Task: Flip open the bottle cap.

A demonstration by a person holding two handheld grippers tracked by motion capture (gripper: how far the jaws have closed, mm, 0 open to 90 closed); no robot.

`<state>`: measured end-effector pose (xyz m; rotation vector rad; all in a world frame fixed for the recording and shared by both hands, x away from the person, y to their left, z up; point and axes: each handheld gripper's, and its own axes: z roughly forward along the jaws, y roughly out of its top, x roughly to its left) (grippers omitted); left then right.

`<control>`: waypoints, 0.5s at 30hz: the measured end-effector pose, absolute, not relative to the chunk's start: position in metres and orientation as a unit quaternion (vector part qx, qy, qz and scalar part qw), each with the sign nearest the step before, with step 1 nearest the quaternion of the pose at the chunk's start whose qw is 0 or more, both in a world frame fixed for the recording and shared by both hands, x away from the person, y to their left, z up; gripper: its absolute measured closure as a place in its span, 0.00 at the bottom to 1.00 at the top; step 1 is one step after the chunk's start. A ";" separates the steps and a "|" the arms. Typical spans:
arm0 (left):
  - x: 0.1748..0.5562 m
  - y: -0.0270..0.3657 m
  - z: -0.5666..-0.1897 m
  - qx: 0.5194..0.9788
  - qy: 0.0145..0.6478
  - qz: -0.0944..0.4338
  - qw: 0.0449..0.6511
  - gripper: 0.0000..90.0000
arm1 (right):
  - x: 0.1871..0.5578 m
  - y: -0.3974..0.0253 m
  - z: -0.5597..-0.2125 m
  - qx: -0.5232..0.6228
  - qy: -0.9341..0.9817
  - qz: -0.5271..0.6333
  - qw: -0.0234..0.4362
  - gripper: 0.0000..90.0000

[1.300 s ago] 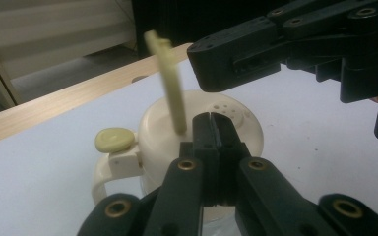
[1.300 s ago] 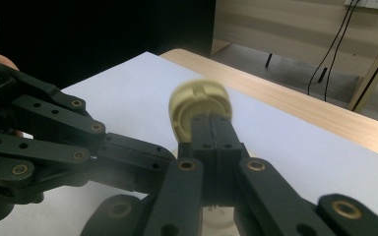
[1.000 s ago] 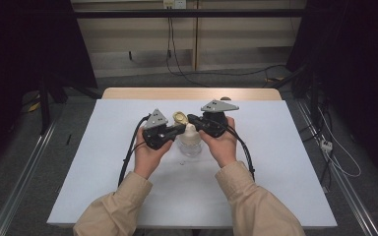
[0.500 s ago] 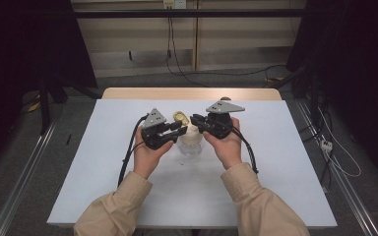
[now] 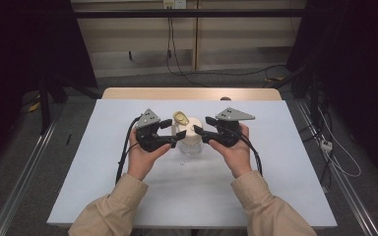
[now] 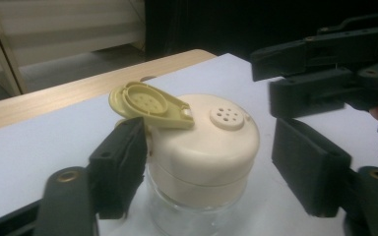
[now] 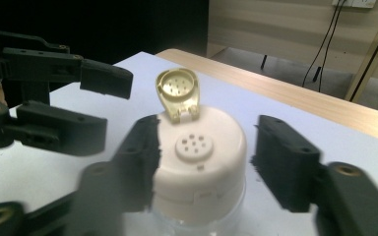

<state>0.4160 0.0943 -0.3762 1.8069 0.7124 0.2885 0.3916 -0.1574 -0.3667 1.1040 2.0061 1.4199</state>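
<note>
While both hands meet over the middle of the white table (image 5: 103,162), the small shaker jar (image 5: 193,142) stands upright between them, clear glass below and a cream cap (image 6: 211,147) on top. Its yellowish flip lid (image 6: 150,104) is swung open and leans back from the hinge, and the ring of sprinkle holes (image 6: 226,117) is bare. The left gripper (image 5: 173,132) comes in from the jar's left with its jaws spread wide; in the left gripper view one pad sits right against the side of the cap, perhaps touching, while the other stands clear of it, so nothing is clamped. The right gripper (image 5: 200,126) comes in from the other side, jaws likewise apart. In the right gripper view they straddle the cap, the near one blurred and just at the cap's edge, the far one with a plain gap. It holds nothing either. The two grippers' tips sit close together over the jar. A wooden strip (image 5: 192,93) runs along the table's far edge.
</note>
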 end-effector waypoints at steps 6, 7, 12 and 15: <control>0.405 0.105 -0.377 0.771 0.299 0.107 0.552 0.20 | 0.370 -0.172 -0.373 0.394 0.734 0.509 0.216 0.29; 0.404 0.108 -0.377 0.773 0.296 0.106 0.551 0.17 | 0.366 -0.176 -0.375 0.393 0.732 0.511 0.219 0.27; 0.396 0.122 -0.382 0.766 0.296 0.093 0.563 0.14 | 0.349 -0.199 -0.386 0.403 0.724 0.517 0.217 0.22; 0.393 0.130 -0.387 0.766 0.294 0.089 0.565 0.13 | 0.340 -0.209 -0.395 0.407 0.720 0.521 0.213 0.22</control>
